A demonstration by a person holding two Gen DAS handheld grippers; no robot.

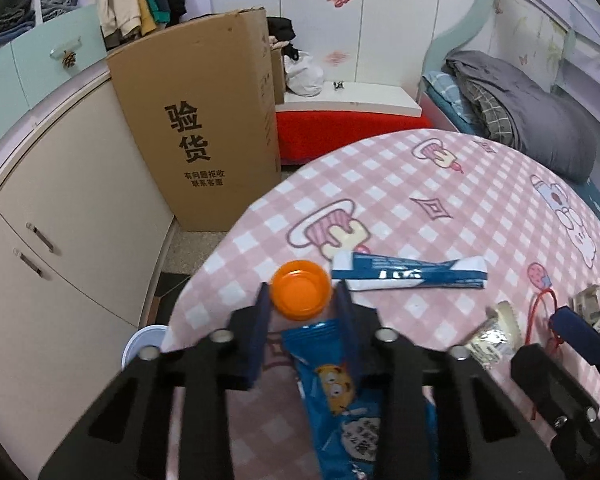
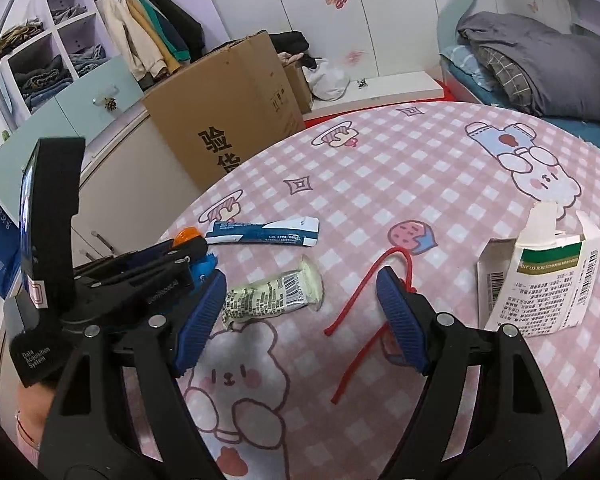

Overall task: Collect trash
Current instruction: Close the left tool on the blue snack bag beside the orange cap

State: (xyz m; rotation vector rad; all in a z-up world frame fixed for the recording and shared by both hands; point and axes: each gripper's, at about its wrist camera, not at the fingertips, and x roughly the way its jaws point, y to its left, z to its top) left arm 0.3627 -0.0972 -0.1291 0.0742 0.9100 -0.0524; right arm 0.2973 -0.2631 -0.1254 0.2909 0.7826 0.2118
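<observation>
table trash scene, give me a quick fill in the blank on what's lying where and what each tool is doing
1. The left tool has its fingers either side of an orange ____.
2. The right tool hangs open above the table, and a ____ string runs under its right finger.
3. The torn white carton stands ____ on the checked cloth.
4. Between the bottle cap and the carton lies a long blue and ____ sachet.

Missing words: bottle cap; red; upright; white
</observation>
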